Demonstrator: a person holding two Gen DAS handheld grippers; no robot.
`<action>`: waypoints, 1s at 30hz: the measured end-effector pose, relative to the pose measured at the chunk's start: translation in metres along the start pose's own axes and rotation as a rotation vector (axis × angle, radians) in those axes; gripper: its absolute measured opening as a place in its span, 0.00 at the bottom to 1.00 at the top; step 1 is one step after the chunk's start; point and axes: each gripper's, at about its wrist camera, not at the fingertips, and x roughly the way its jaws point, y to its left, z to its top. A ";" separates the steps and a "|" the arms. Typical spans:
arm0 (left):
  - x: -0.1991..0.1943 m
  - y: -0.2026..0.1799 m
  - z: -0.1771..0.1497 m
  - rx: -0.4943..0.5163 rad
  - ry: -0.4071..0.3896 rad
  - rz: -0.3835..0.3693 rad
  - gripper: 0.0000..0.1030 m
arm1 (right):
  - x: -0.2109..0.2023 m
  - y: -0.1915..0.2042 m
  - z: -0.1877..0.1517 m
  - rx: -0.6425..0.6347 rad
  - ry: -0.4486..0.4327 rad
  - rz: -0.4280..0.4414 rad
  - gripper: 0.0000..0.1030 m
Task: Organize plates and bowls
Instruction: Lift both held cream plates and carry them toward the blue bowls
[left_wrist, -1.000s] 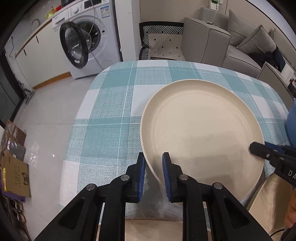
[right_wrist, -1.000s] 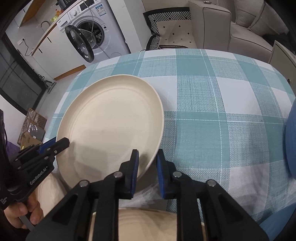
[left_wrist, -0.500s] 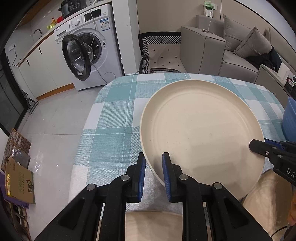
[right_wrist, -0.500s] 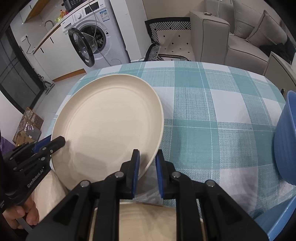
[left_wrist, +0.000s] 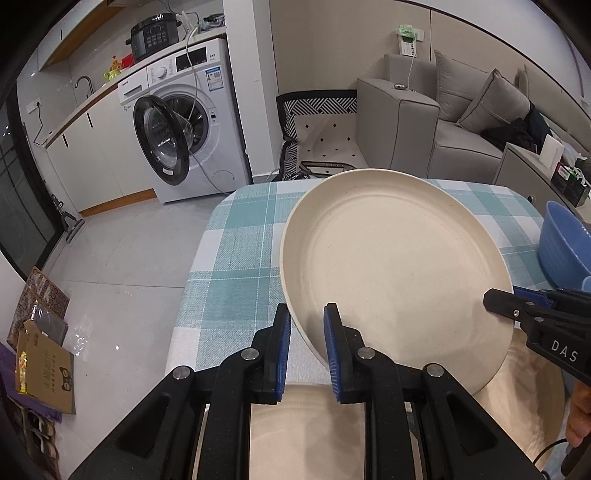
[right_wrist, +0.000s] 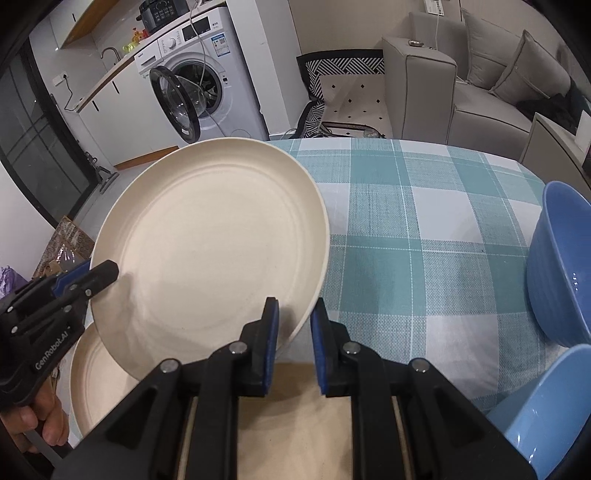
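Note:
A large cream plate (left_wrist: 399, 266) is held up above the checked table, tilted. My left gripper (left_wrist: 306, 325) is shut on its left rim. My right gripper (right_wrist: 293, 317) is shut on its right rim; the plate also shows in the right wrist view (right_wrist: 214, 236). In the left wrist view the right gripper (left_wrist: 517, 306) reaches in from the right. In the right wrist view the left gripper (right_wrist: 92, 277) reaches in from the left. More cream plates (right_wrist: 96, 376) lie below, near the front edge. Two blue bowls (right_wrist: 557, 266) sit at the right.
The table has a teal and white checked cloth (right_wrist: 424, 229). A second blue bowl (right_wrist: 546, 406) is at the near right. Beyond the table stand a washing machine (left_wrist: 184, 122) with its door open, a patterned cushion (left_wrist: 321, 129) and a grey sofa (left_wrist: 443, 122).
Both grippers have lifted the cream plate higher above the table and tilted it. The blue bowls have come into view at the right.

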 end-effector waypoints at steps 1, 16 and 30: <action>-0.004 0.000 0.000 0.000 -0.004 0.000 0.18 | -0.003 0.000 -0.002 0.000 -0.005 0.002 0.16; -0.064 -0.011 -0.031 -0.008 -0.059 0.001 0.18 | -0.052 0.002 -0.031 -0.016 -0.049 0.024 0.16; -0.110 -0.029 -0.060 0.013 -0.104 0.002 0.18 | -0.093 -0.001 -0.067 -0.034 -0.087 0.029 0.17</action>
